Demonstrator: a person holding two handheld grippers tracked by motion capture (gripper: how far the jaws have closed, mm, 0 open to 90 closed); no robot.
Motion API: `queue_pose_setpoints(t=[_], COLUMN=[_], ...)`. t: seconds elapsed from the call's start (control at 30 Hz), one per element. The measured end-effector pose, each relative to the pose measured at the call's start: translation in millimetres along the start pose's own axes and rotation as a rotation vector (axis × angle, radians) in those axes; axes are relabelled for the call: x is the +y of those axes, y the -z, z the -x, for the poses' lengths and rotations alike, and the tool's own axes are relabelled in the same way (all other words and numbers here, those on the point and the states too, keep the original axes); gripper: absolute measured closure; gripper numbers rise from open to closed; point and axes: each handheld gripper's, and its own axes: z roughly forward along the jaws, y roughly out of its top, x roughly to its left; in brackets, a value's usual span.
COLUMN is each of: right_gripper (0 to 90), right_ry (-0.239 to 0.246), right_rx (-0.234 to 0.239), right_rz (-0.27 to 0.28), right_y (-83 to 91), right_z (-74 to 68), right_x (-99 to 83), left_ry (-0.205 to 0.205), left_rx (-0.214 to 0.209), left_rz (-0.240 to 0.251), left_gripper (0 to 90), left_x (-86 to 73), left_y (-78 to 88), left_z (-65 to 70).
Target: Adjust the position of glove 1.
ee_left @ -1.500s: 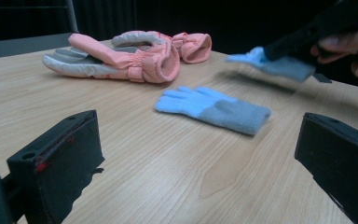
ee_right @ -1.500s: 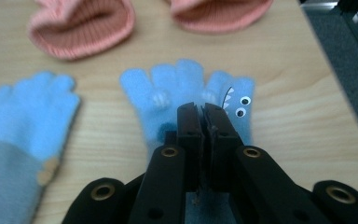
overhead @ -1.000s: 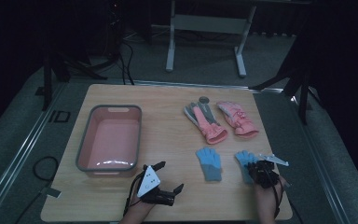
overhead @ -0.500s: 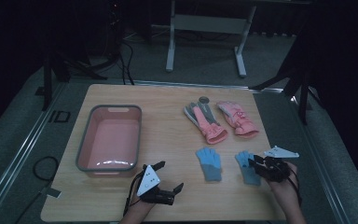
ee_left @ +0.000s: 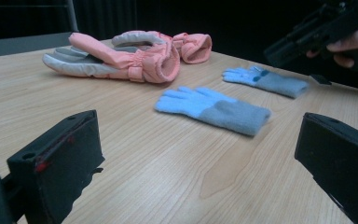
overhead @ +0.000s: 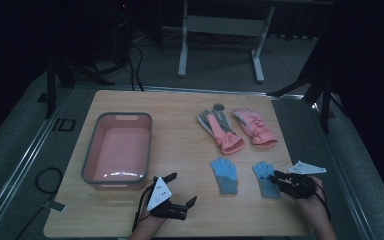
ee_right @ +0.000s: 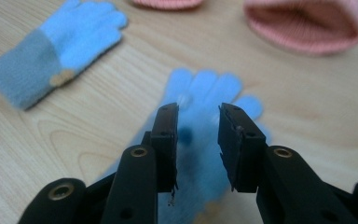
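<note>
**Gloves and grippers on wooden table: stock at this moment**

Gloves, blue knit, two. Right blue glove (overhead: 266, 179) lies flat near the table's front right, fingers pointing away from the person; the right gripper (overhead: 278, 178) hovers just over its cuff end. In the right gripper view the jaws stand a little apart above that glove (ee_right: 200, 116), nothing pinched between them; they have just been opening. Left blue glove (overhead: 225, 175) lies flat just beside its partner, apart from it.

Gloves, pink padded, two (overhead: 237, 127): side by side farther back on the table (overhead: 180, 105), cuffs toward the person.

Tub, pink with grey rim (overhead: 87, 165): left half of the table.

Left gripper (overhead: 181, 189): near the front edge, right of the tub's near corner, jaws spread wide and holding nothing.
</note>
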Motion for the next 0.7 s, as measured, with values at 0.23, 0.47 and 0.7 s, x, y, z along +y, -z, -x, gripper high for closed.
queue_pose_setpoints(t=[0.23, 0.47, 0.7], right_gripper=[74.3, 85.7, 87.5], right_ry=[-0.005, 0.022, -0.080], right_rx=[-0.027, -0.083, -0.103], right_rz=[-0.030, -0.028, 0.011], right_y=[-17.8, -20.5, -6.8], right_z=[-7.4, -18.3, -17.4], right_x=[-13.8, -12.9, 7.9], left_ry=[-0.003, -0.002, -0.001], left_rx=[-0.003, -0.005, -0.004], left_rz=[-0.001, -0.001, -0.002], left_gripper=[0.7, 0.7, 0.8], left_x=[0.0, 0.1, 0.1], left_y=[-0.2, -0.1, -0.2], left_z=[-0.1, -0.3, -0.4])
